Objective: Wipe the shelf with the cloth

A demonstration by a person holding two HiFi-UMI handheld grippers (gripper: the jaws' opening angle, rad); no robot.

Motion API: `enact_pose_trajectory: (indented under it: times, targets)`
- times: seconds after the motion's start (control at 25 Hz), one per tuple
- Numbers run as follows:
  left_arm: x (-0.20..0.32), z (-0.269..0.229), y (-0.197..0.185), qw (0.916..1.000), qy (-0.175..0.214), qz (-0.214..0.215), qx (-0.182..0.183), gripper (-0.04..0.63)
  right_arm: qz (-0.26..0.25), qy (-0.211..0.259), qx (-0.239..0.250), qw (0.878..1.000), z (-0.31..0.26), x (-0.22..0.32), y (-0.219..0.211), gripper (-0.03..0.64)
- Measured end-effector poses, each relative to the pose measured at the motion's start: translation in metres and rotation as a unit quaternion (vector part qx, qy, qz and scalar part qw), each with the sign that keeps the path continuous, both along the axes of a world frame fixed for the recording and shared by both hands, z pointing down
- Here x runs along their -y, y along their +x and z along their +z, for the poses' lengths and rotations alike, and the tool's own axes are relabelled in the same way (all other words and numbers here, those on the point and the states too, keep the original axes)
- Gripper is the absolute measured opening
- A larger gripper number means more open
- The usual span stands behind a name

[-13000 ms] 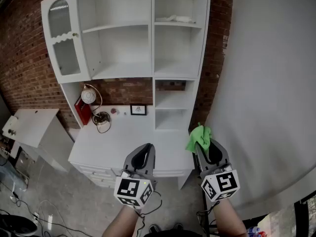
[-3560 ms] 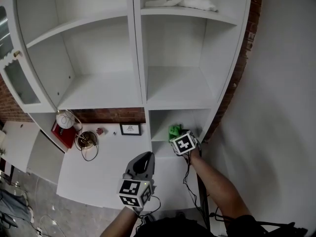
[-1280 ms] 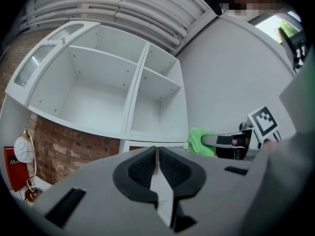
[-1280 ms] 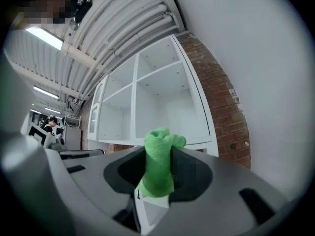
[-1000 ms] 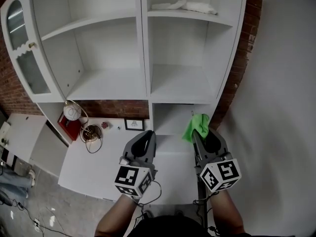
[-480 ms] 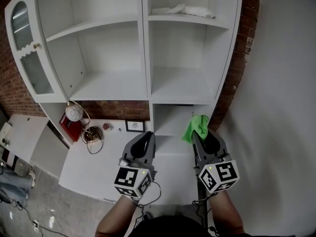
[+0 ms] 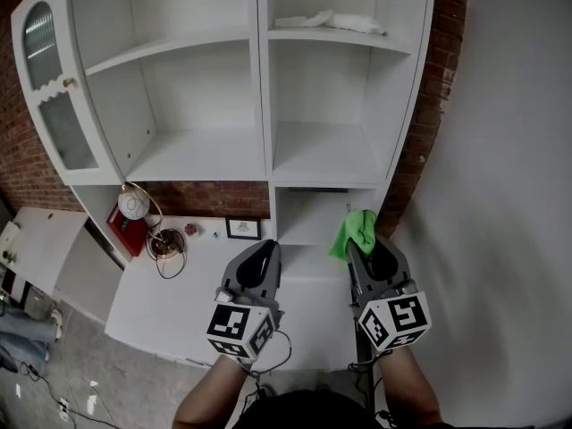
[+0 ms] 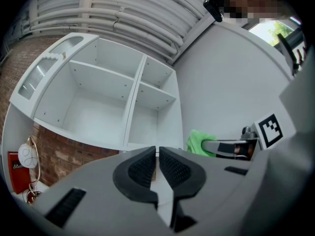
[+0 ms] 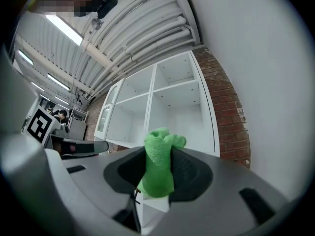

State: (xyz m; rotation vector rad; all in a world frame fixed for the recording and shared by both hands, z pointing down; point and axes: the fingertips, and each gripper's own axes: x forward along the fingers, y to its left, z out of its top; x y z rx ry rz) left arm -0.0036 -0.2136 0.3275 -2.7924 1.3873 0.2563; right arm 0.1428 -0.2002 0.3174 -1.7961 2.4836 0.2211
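Observation:
A white shelf unit (image 7: 268, 88) with open compartments rises ahead against a brick wall. My right gripper (image 7: 365, 244) is shut on a bright green cloth (image 7: 356, 231) that bunches out past its tips, held in the air in front of the lower right compartment (image 7: 313, 217), apart from it. In the right gripper view the green cloth (image 9: 160, 163) is pinched between the dark pads. My left gripper (image 7: 261, 256) hovers beside it over the white desk top (image 7: 206, 284), shut with nothing in it; its pads (image 8: 146, 166) almost meet.
A glass-fronted door (image 7: 55, 96) stands open at the unit's left. A small lamp (image 7: 134, 206), a red box (image 7: 125, 231), a coiled cable (image 7: 165, 241) and a little picture frame (image 7: 244, 229) sit at the desk's back. White cloth (image 7: 331, 21) lies on the top right shelf. A white wall (image 7: 500, 195) runs along the right.
Earlier the right gripper reached into the lower right compartment with the cloth; it has since drawn back. Over the last second both grippers have barely moved.

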Motion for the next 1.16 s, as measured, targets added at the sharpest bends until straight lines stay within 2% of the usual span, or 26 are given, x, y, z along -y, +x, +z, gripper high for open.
enact_pose_trajectory:
  times: [1.16]
  targets:
    - [-0.022, -0.002, 0.006, 1.0, 0.007, 0.0, 0.001, 0.018, -0.003, 0.005, -0.002, 1.0, -0.004, -0.019, 0.004, 0.129]
